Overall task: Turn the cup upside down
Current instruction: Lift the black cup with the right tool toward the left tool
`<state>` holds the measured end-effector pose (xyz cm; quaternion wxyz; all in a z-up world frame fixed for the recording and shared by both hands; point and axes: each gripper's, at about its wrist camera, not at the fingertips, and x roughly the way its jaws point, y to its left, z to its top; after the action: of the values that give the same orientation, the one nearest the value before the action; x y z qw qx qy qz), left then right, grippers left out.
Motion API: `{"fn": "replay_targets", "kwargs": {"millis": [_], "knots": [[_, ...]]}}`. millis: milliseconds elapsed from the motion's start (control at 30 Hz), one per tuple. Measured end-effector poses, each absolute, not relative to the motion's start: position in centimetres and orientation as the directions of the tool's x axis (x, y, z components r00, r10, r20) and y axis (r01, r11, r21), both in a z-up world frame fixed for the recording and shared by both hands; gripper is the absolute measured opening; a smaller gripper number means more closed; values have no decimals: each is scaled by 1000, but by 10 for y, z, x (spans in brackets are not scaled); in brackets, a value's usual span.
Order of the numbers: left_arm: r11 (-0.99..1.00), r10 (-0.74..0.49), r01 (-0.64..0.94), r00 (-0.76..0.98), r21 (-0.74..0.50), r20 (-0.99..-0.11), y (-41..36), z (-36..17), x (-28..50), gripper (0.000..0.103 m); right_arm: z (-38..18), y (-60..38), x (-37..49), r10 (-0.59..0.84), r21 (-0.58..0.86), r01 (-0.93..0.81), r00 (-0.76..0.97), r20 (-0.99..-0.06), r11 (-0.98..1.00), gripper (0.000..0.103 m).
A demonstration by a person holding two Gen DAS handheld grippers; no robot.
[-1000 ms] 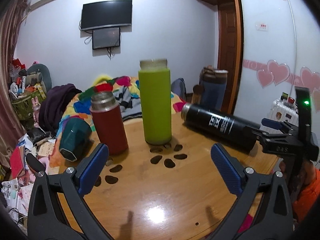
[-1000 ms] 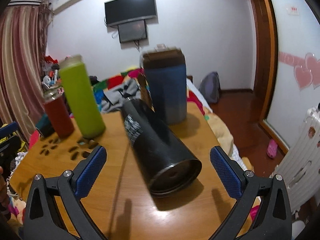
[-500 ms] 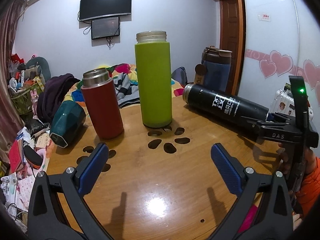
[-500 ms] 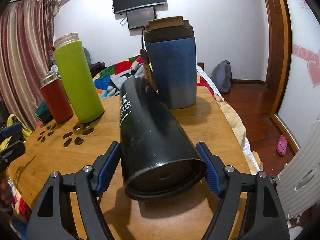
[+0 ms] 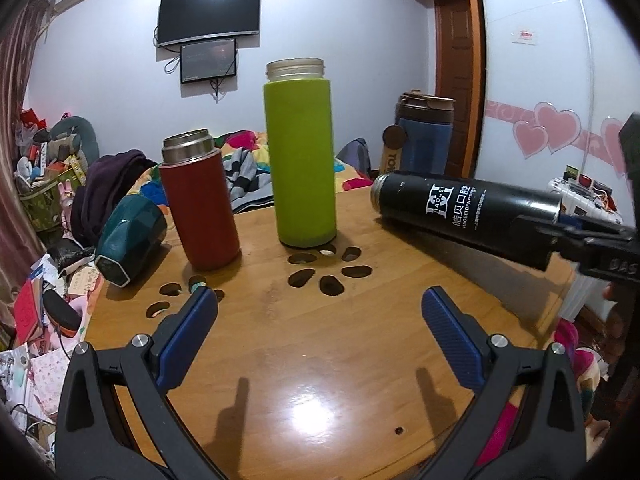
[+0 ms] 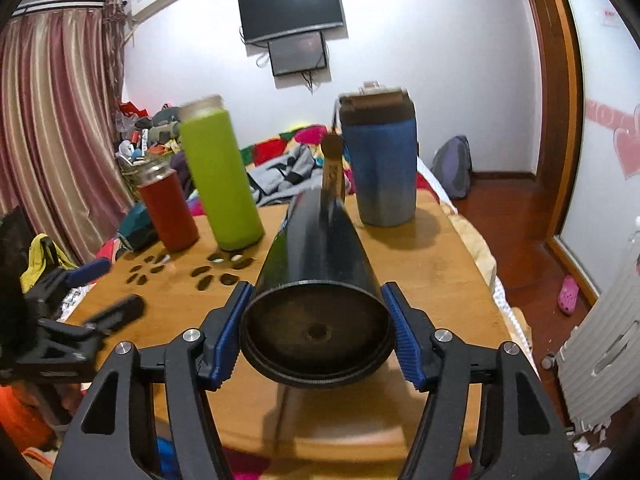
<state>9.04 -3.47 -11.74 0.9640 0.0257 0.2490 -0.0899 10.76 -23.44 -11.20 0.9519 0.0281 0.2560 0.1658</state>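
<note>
A black cylindrical cup [image 5: 464,212] with white lettering is held on its side, mouth toward the table's middle; its base faces the right wrist camera [image 6: 316,332]. My right gripper [image 6: 316,336] is shut on its base end, blue pads on both sides, and holds it tilted, mouth end a little above the wooden table [image 5: 320,360]. The right gripper also shows at the right edge of the left wrist view [image 5: 592,248]. My left gripper [image 5: 320,320] is open and empty over the table's near part.
A green bottle [image 5: 300,164], a red flask [image 5: 198,208] and a blue tumbler [image 5: 426,136] stand upright at the back. A dark teal cup [image 5: 130,236] lies at the left edge. The table has leaf-shaped cutouts [image 5: 328,268]. Clutter lies on the floor to the left.
My right gripper moved in around the black cup's base, closed on it and lifted it off the table. My left gripper stayed open and moved closer in over the table.
</note>
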Motion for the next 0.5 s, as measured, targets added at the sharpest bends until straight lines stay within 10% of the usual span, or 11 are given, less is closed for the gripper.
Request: {"fn": "replay_targets", "kwargs": {"millis": [500], "knots": [[937, -268, 336, 866, 95, -423, -71, -116, 66, 103, -74, -209, 55, 397, 85, -398, 822, -409, 913, 61]]}}
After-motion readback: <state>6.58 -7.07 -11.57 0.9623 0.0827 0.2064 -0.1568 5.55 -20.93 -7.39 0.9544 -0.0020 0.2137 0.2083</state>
